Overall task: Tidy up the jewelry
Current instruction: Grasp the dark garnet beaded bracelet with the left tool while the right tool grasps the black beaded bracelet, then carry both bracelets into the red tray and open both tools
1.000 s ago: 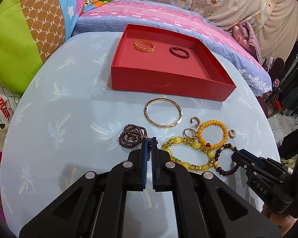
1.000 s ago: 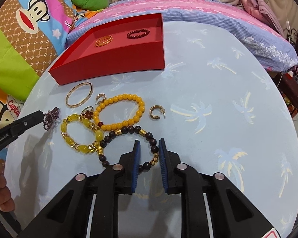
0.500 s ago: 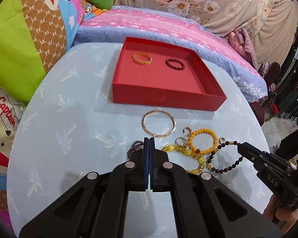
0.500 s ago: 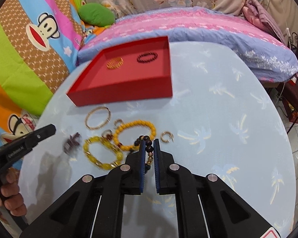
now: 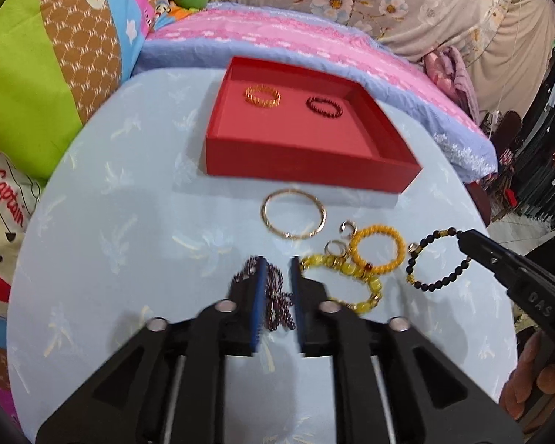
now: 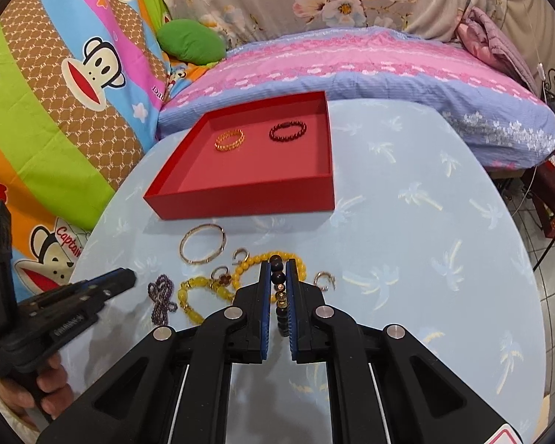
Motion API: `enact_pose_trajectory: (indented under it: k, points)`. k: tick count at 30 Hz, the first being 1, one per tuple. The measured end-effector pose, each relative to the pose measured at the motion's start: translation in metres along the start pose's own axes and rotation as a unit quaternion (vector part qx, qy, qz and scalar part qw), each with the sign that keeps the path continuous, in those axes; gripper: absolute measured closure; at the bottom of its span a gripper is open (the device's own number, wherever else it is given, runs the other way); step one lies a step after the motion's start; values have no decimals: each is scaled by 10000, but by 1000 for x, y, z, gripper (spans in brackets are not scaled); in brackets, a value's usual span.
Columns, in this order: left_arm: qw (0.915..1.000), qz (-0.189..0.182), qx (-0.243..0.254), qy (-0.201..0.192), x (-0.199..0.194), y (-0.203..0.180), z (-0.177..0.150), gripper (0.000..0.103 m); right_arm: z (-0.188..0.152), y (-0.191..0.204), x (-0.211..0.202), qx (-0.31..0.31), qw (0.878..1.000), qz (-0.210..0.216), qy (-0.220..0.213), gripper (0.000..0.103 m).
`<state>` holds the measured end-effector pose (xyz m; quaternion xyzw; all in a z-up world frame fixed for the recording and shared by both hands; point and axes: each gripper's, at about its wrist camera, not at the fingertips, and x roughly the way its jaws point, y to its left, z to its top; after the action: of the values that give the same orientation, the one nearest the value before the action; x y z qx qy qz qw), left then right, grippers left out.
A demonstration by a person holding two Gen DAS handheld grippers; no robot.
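Note:
My left gripper [image 5: 276, 262] hovers low over the table with its jaws opening. A dark purple bead bracelet [image 5: 275, 298] lies loose on the cloth between them, and the pads do not press on it. My right gripper [image 6: 277, 265] is shut on a black bead bracelet [image 6: 276, 278], which hangs clear of the table [image 5: 436, 285]. The red tray [image 5: 307, 170] at the back holds a gold chain bracelet [image 5: 262, 95] and a dark red bead bracelet [image 5: 323, 105].
A gold bangle [image 5: 296, 236], an orange bead bracelet [image 5: 379, 227], a yellow bead bracelet [image 5: 373, 285] and a few small rings lie in front of the tray. The round table has a pale blue palm-print cloth [image 6: 407, 222]. Bedding and cushions lie beyond its far edge.
My left jaws, shut half a second ago, have parted and the purple bracelet lies between them. My right jaws closed on the black bracelet and lifted it off the table.

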<state>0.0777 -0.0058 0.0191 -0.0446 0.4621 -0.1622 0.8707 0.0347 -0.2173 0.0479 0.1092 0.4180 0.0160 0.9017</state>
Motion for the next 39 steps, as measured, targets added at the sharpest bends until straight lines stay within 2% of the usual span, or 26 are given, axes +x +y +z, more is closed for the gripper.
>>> enact_pose_trajectory:
  k: [3,7,8,9,11,22,25,26,31,35,39]
  points:
    - [9998,34,-26,200,16,-3,-8,71,-4,3,4,-26,10000,13,73,95]
    - [9993,107,-6,347,29,-3,-12,71,-6,5,5,-34,10000,15,92,95]
    - [9992,132,5,382,32,-3,-13,73,-6,4,6,-34,9999,16,95,95]
    - [9991,123,26,413,33,-3,-14,84,-6,5,6,-37,9999,16,99,95]
    - [9990,32,65,449,33,-3,-14,91,-6,5,8,-38,9999,16,114,95]
    - [9993,-140,128,310,8,-6,1,97,6,9,0,-55,9998,179,13,95]
    - [9995,-217,171,127,-7,-7,19,97,21,10,-6,-64,9996,262,-116,95]
    - [9995,-241,217,13,-13,-9,28,100,28,11,-7,-78,9994,288,-173,95]
    - [9981,-314,345,-399,-24,-12,79,100,72,17,-7,-258,9978,309,-519,95]
    - [9964,-285,459,-660,-14,-15,121,100,112,20,7,-270,9965,413,-671,95]
    - [9961,-257,454,-717,9,-13,154,100,147,22,38,-131,9964,563,-613,95]
